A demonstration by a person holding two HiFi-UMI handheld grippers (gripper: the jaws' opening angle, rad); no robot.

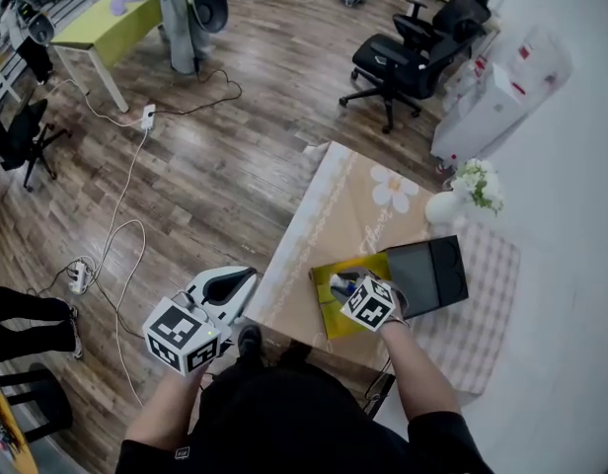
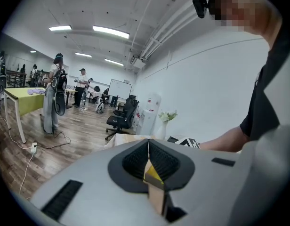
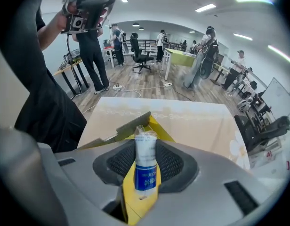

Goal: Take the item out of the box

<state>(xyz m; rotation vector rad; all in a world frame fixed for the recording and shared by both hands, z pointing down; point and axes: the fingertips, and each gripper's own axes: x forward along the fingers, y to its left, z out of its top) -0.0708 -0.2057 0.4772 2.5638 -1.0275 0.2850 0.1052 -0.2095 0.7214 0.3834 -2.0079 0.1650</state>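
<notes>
One white-and-blue tube (image 3: 146,166) stood between the jaws of the right gripper (image 3: 146,147), its lower end at the open yellow box (image 1: 336,309) on the bench (image 1: 343,205). A straight lift along the tube with a steady grip seemed best, since nothing held the box down. Those jaws stood wide, pads against the tube's sides. The left gripper (image 2: 148,145), well apart from the box, had its jaws together at the tips.

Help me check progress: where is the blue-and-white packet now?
In the right gripper view's centre, the blue-and-white packet stands between the jaws of the right gripper, over the open yellow box.
</notes>
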